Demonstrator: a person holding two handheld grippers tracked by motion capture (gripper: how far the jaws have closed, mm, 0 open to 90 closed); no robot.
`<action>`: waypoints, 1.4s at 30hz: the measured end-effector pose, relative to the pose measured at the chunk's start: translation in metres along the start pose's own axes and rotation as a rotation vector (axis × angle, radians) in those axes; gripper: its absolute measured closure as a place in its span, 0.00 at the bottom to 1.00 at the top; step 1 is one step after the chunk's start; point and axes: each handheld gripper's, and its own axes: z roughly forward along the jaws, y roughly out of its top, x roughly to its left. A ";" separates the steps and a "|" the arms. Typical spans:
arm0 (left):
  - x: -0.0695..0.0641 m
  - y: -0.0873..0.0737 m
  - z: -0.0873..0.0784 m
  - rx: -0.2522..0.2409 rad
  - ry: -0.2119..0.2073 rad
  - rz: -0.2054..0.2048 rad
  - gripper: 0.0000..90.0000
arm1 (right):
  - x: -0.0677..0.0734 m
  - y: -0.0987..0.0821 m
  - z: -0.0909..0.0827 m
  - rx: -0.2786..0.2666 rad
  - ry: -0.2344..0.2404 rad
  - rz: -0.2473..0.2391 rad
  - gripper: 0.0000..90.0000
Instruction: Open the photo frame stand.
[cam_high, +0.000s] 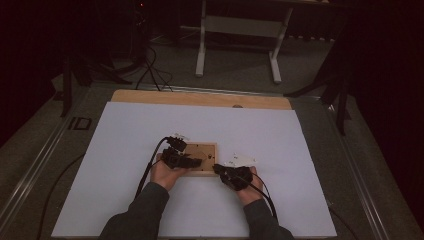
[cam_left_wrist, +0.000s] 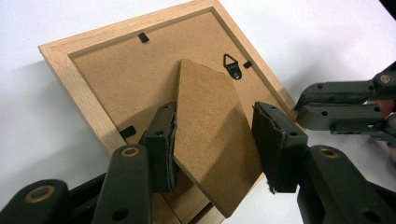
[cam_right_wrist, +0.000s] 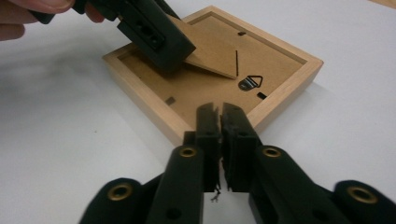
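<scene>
Picture frame (cam_high: 200, 159): lying face down on the white table sheet (cam_high: 125, 150), back showing.
Left gripper (cam_left_wrist: 215, 140): jaws standing apart around the raised stand flap (cam_left_wrist: 210, 140); one pad touching its edge, the other clear.
Right gripper (cam_right_wrist: 221, 135): jaws sitting almost together at the frame's near edge; whether pinching it, cannot tell.
Hanger ring (cam_right_wrist: 250, 83): lying on the backing.

A light wooden picture frame (cam_left_wrist: 70, 70) lies face down, its brown easel stand (cam_left_wrist: 210, 135) lifted off the backing.
</scene>
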 end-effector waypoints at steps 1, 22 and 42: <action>0.000 0.000 0.000 0.000 0.002 0.001 0.59 | -0.001 0.000 0.000 0.003 -0.004 0.006 0.90; -0.016 -0.007 -0.007 -0.046 0.077 0.130 0.60 | -0.006 0.007 -0.011 0.011 -0.024 -0.007 0.74; -0.027 -0.024 -0.016 -0.114 0.141 0.237 0.60 | -0.009 0.013 -0.020 -0.007 -0.024 0.006 0.70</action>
